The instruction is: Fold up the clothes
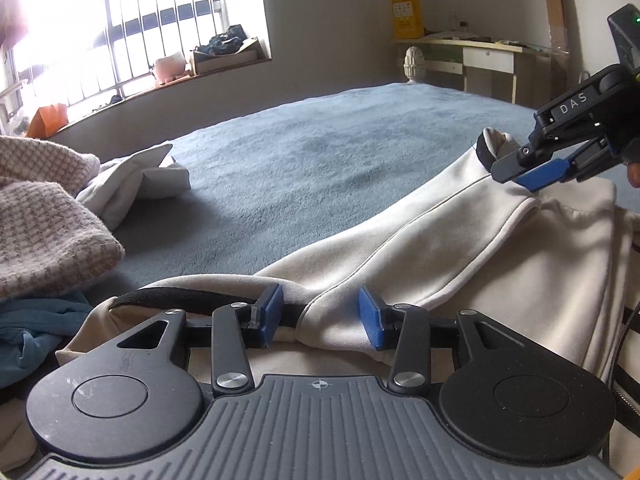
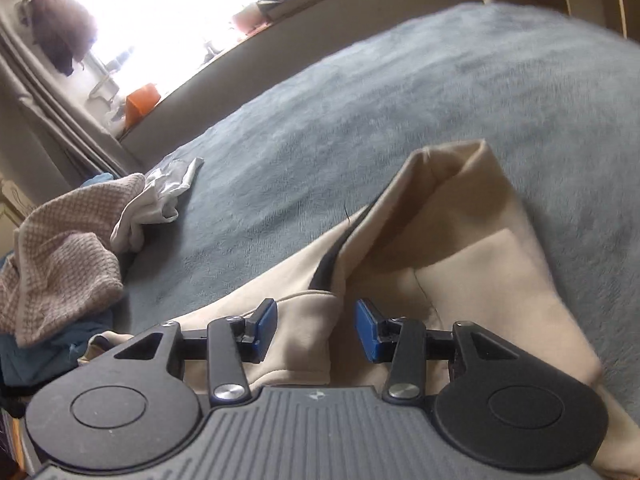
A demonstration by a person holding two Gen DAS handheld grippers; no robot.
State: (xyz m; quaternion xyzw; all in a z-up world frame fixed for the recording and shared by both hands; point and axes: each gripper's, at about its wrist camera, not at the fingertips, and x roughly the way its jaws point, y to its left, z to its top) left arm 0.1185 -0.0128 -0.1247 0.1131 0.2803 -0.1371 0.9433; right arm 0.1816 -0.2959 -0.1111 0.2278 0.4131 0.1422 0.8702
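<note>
A cream garment with dark trim (image 1: 440, 248) (image 2: 460, 272) lies spread on the blue bed cover (image 1: 320, 152) (image 2: 400, 100). In the left wrist view my left gripper (image 1: 322, 320) is open over its near edge. A cream fold and the dark band lie between the blue pads, which do not press on them. My right gripper (image 2: 316, 330) is open too, low over a cream fold that rises between its pads. From the left wrist view the right gripper (image 1: 520, 174) hovers at the far right, just above the garment's dark-cuffed sleeve (image 1: 486, 148).
A pink-and-white knit (image 1: 44, 232) (image 2: 60, 260), a crumpled white cloth (image 1: 136, 176) (image 2: 160, 196) and a teal cloth (image 1: 32, 332) are piled at the left. A striped cloth (image 1: 628, 320) lies at the right edge. A desk (image 1: 480, 56) and a window sill (image 1: 180, 76) stand beyond the bed.
</note>
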